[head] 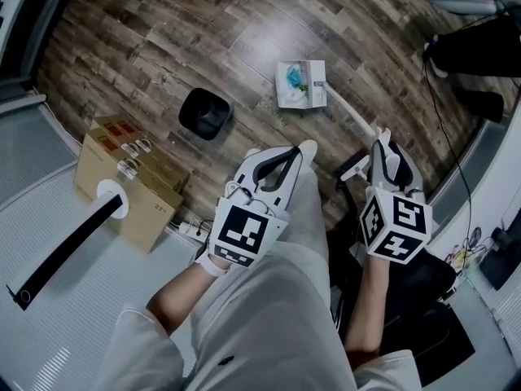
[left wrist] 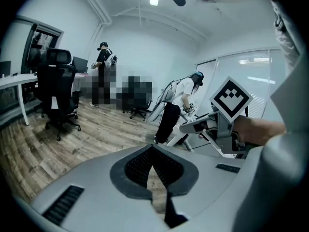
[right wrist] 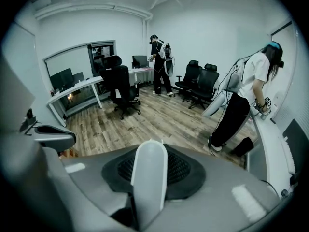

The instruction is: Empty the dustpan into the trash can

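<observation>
**Head view — dustpan held by its long handle, near the trash can**

The dustpan [head: 301,84] is a pale, boxy scoop. It is low over the wooden floor [head: 163,39], and the pictures do not show if it touches. Inside it lies some rubbish [head: 293,80]: a blue-green bit and some white scraps. A long white handle [head: 350,116] runs from the pan back up to the person. The black trash can [head: 205,112] stands on the floor just to the left of the pan, open at the top.

The right gripper [head: 383,143] pinches the top end of the handle. The right gripper view shows the round white stick between its jaws. The left gripper [head: 303,149] is pressed together with nothing in it, and it hovers above the person's knee.

The pan looks like light, stiff plastic, so it should not bend. But the handle is smooth and round — it could spin or slip in the jaws. The pan sits far out on the stick, so it may swing and spill. A second hold lower down the handle would likely steady it for tipping.
</observation>
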`<action>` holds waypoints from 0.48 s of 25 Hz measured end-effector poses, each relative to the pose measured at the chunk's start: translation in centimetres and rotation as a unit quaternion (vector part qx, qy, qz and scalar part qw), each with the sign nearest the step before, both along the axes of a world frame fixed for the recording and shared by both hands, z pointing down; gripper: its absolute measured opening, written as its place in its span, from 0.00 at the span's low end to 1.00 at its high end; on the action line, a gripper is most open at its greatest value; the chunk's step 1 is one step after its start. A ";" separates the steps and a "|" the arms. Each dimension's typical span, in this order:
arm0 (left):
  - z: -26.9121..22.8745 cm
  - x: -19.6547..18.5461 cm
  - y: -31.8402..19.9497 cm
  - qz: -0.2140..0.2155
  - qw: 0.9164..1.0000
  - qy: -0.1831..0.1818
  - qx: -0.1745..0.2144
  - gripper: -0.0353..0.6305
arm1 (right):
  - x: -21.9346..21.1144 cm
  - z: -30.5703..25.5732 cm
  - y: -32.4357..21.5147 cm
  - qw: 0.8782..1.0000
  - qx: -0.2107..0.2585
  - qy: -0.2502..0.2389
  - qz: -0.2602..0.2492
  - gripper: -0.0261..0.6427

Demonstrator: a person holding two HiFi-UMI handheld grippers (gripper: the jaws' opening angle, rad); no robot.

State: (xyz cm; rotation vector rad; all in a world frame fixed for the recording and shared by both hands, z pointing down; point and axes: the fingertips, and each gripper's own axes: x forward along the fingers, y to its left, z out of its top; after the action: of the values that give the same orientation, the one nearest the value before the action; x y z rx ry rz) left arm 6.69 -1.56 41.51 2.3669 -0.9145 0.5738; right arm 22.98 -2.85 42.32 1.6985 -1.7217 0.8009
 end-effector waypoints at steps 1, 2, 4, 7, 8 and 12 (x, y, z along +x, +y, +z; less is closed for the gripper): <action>-0.3 -0.5 0.2 -0.004 1.000 0.000 0.001 0.06 | -0.6 -0.6 0.0 1.000 0.003 0.001 -0.006 0.21; -0.6 -1.0 0.3 -0.008 1.000 0.000 0.001 0.06 | -1.1 -1.2 0.1 1.000 0.007 0.001 -0.011 0.21; -1.1 -2.1 0.6 -0.016 1.000 0.000 0.004 0.06 | -2.3 -2.3 0.0 1.000 0.014 0.002 -0.022 0.21; -1.7 -3.6 0.8 -0.022 1.000 -0.004 0.010 0.06 | -4.2 -3.6 -0.2 0.999 0.024 0.002 -0.038 0.21; -2.0 -4.1 0.9 -0.024 1.000 -0.005 0.013 0.06 | -4.8 -3.9 -0.2 0.999 0.026 0.001 -0.042 0.21; -3.4 -6.0 1.1 -0.039 0.999 -0.005 0.027 0.06 | -7.0 -5.4 -0.5 0.998 0.038 -0.008 -0.055 0.21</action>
State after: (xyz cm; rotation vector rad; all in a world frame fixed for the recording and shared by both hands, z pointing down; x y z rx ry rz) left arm 0.67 -0.50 38.06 2.3664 -1.0330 0.5381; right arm 16.03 -3.34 36.93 1.6350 -1.8601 0.7093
